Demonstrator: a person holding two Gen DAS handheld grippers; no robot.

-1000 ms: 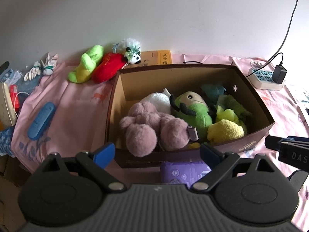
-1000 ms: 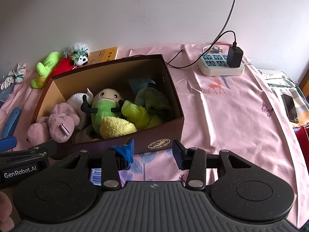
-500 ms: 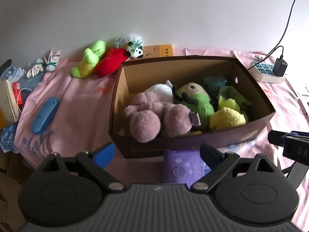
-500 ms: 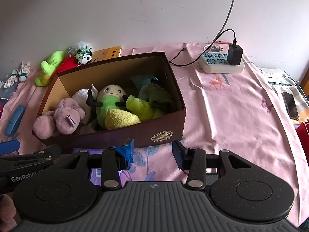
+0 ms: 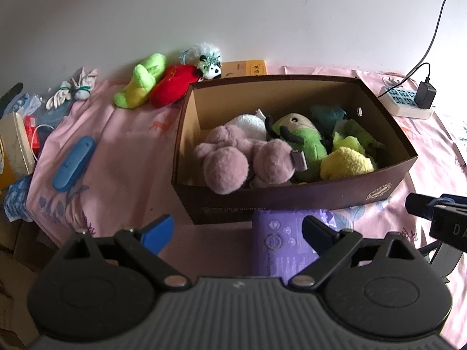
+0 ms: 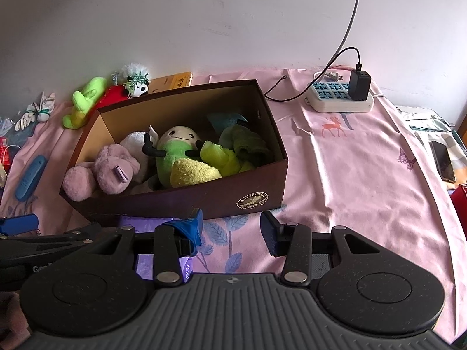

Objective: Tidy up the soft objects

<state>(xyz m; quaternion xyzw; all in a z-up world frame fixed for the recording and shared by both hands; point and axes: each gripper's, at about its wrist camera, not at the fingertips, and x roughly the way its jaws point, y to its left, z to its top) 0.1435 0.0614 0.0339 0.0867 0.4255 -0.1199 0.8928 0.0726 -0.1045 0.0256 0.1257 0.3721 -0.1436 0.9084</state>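
Observation:
A brown cardboard box (image 5: 292, 201) (image 6: 204, 201) on the pink cloth holds a mauve plush (image 5: 230, 163) (image 6: 108, 169), a green bug plush (image 5: 303, 143) (image 6: 175, 151), a yellow soft piece (image 5: 347, 163) and green cloths (image 6: 242, 145). Outside the box, at the back left, lie a lime plush (image 5: 143, 80) (image 6: 84, 102), a red plush (image 5: 175, 84) and a small panda toy (image 5: 208, 62) (image 6: 135, 83). My left gripper (image 5: 236, 229) is open and empty in front of the box. My right gripper (image 6: 230, 227) is open and empty, also in front of the box.
A purple packet (image 5: 280, 242) lies just before the box. A blue case (image 5: 74, 163), white gloves (image 5: 70, 93) and clutter sit at the left. A power strip with charger (image 6: 341, 96) and a phone (image 6: 443, 160) are at the right. A yellow book (image 5: 245, 68) lies behind the box.
Both grippers have drawn back and up from the box, so the box looks smaller and farther. Both stay open and empty. The toys have not moved.

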